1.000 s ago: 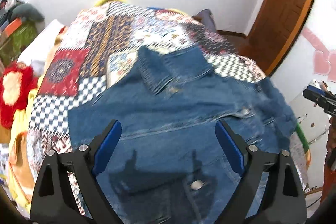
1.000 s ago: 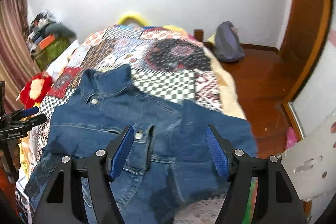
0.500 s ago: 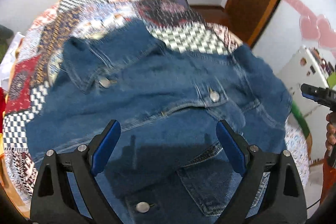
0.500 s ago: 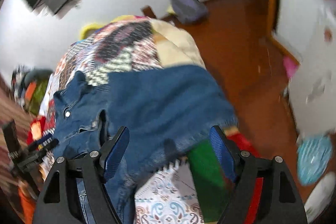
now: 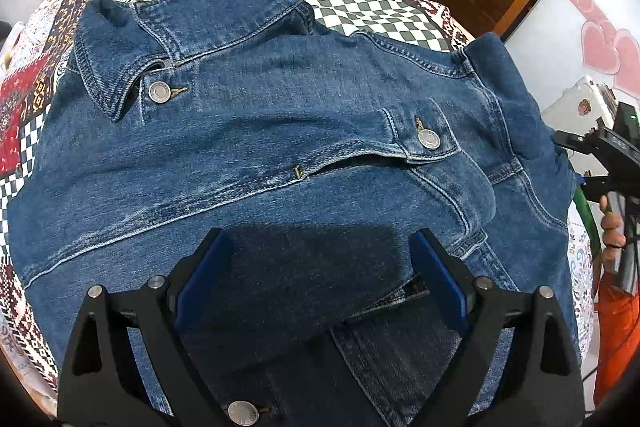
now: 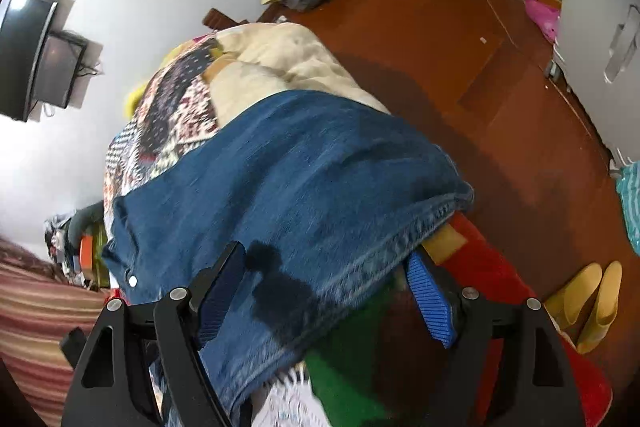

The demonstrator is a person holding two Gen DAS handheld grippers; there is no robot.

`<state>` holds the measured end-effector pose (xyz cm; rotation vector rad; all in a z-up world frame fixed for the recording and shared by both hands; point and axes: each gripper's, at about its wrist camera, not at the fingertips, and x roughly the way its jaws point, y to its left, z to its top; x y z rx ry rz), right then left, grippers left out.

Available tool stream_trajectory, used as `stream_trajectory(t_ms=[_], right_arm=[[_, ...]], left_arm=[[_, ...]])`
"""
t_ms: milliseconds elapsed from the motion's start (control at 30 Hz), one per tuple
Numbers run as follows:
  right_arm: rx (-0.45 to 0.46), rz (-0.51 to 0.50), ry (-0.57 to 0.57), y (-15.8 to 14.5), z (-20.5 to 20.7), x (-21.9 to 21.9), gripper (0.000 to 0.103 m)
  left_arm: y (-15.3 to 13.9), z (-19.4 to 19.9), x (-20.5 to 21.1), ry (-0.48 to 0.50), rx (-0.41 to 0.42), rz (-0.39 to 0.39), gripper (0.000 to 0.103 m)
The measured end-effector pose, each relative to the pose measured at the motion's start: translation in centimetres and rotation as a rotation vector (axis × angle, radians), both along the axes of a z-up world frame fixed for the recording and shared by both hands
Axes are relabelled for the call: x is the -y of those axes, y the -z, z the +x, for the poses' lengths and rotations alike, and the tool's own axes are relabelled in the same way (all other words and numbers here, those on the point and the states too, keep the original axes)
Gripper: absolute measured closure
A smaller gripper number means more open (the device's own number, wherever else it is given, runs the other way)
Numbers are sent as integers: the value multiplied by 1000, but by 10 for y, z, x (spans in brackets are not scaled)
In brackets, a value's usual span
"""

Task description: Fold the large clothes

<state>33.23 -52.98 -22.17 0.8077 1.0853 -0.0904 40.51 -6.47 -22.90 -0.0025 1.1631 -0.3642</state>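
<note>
One blue denim jacket (image 5: 280, 155), front up, collar spread, buttons showing

A blue denim jacket (image 5: 280, 155) lies spread front-up on the bed (image 5: 372, 11), collar (image 5: 160, 39) toward 11 o'clock in the left wrist view. A metal button sits just below the collar, another on the chest pocket flap (image 5: 424, 135) at 3 o'clock. In the right wrist view one sleeve (image 6: 304, 187) drapes over the bed's edge, its stitched hem toward 4 o'clock.
</note>
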Motion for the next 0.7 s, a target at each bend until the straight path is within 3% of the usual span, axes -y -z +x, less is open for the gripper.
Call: stream_trajectory(t_ms=[167,333,400,500,700], right_arm=[[-4,0,48,3,13,2,25],[44,-84,80,-14,10,-1,53],[98,-101,69,-27,8,-6,69],[160,-146,45,-49,8,-19,80],[339,-241,-36,-113,5,-67,89]], left_arm=[[-6,-3,-5,-16,9,-8,10],[-15,-10,-18,-37,25,-15,10],[-19,-14,-25,-48,35,-13,10],[-26,-18,-35,-64,47,-18,10],[-48,-32,-60,-98,97,-33,10]])
